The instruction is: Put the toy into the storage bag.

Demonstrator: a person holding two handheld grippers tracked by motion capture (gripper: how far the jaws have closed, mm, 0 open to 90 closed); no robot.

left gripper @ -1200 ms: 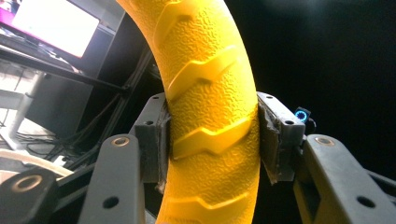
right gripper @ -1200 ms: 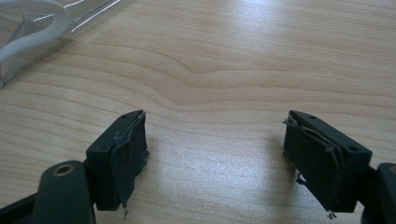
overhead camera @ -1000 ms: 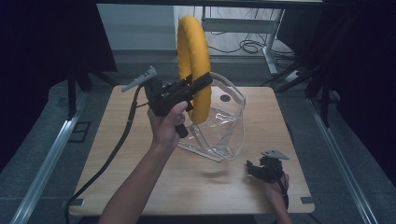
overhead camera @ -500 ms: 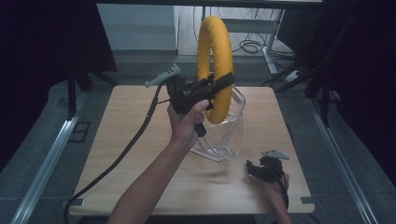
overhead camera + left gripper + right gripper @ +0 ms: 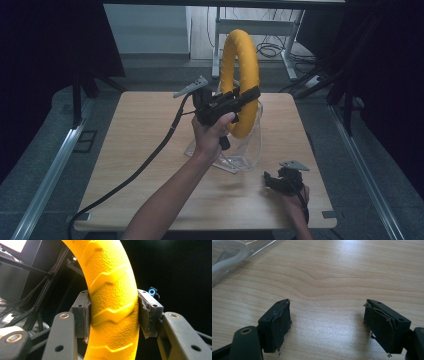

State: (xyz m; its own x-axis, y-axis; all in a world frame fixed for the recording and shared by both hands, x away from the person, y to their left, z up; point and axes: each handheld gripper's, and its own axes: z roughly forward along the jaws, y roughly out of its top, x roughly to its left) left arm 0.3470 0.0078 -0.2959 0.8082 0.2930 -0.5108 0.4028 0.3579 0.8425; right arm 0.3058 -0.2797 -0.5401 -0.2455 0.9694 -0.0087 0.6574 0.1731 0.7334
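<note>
A wooden tabletop is sitting in a dim room. The left tongs are clenching the yellow ring, holding it upright above the clear bag. The right tongs are lying released near the bag. The ribbed ring could twist loose if the squeeze slackens.

The right tool is hovering low over the wooden counter, its two black jaws standing wide apart with bare wood grain between them. Their pads are looking frayed at the edges. A clear plastic bag is lying at the upper left corner.
</note>
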